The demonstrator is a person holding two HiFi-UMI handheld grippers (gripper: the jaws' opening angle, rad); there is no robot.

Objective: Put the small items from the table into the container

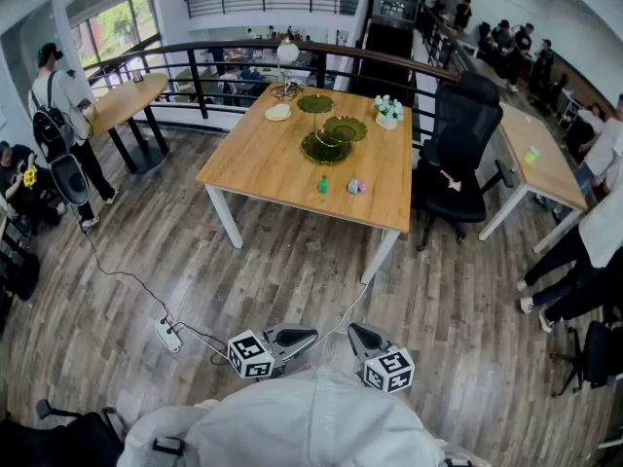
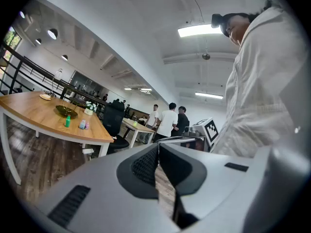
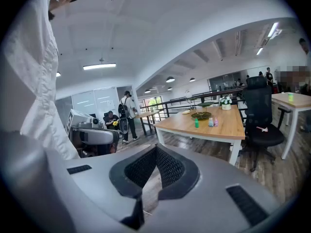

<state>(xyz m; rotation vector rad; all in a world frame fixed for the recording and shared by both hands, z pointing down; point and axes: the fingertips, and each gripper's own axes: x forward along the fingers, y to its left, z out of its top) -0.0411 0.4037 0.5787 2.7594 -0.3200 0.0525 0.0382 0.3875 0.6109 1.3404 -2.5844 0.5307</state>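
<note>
Standing upright near the front edge of the wooden tabletop (image 1: 258, 159), a small green bottle (image 1: 323, 185) has two pastel items (image 1: 356, 187) beside it, round green dishes (image 1: 327, 146) behind. Well apart from the tabletop, left gripper (image 1: 310, 337) and right gripper (image 1: 354, 333) are both closed, empty.

From where I stood, the small items (image 1: 356, 187) and the green one (image 1: 322, 185) on the far surface (image 1: 282, 154) were too tiny to name. The hands behind the left tongs (image 1: 310, 336) and right tongs (image 1: 354, 332) lay hidden under the wearer's white garment (image 1: 311, 421), itself cut off below. A person (image 1: 605, 224) at the right was cropped by the head view's edge.
</note>
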